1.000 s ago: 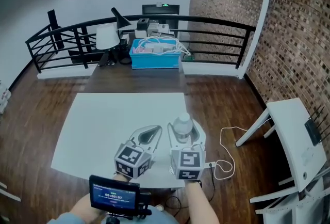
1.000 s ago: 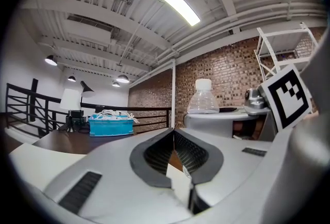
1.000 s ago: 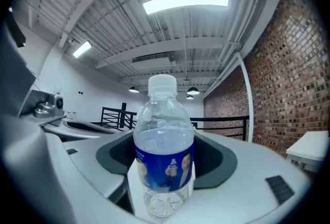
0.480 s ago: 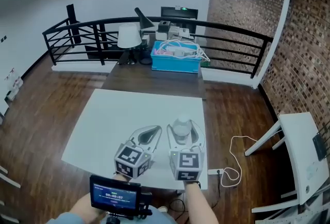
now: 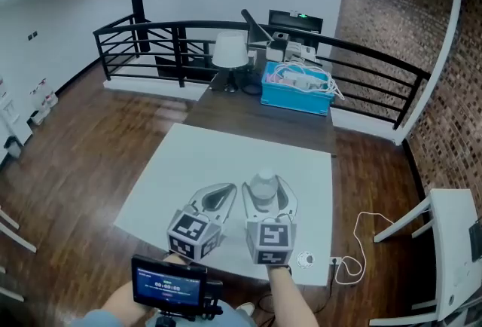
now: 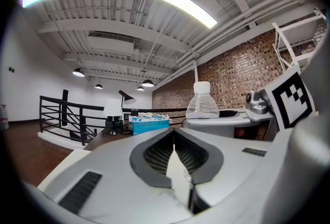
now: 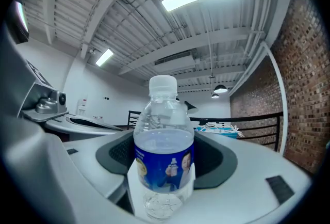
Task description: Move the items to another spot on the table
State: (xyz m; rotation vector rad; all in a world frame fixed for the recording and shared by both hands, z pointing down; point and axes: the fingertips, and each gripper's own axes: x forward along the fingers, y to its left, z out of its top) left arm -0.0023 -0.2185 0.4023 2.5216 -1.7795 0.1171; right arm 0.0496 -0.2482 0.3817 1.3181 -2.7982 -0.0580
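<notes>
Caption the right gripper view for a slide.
Right gripper grips an upright clear plastic water bottle, blue label, white cap; black railing behind.

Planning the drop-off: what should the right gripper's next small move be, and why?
Probably ease the clear blue-labelled plastic water bottle forward over the white table: the right gripper clamps it upright near the table's front edge, and bare tabletop lies ahead.

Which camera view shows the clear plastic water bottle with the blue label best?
The right gripper view: the clear plastic water bottle fills the centre, showing cap, blue label and water line. Head view: only cap and shoulders from above. Left gripper view: only its upper part.
</notes>
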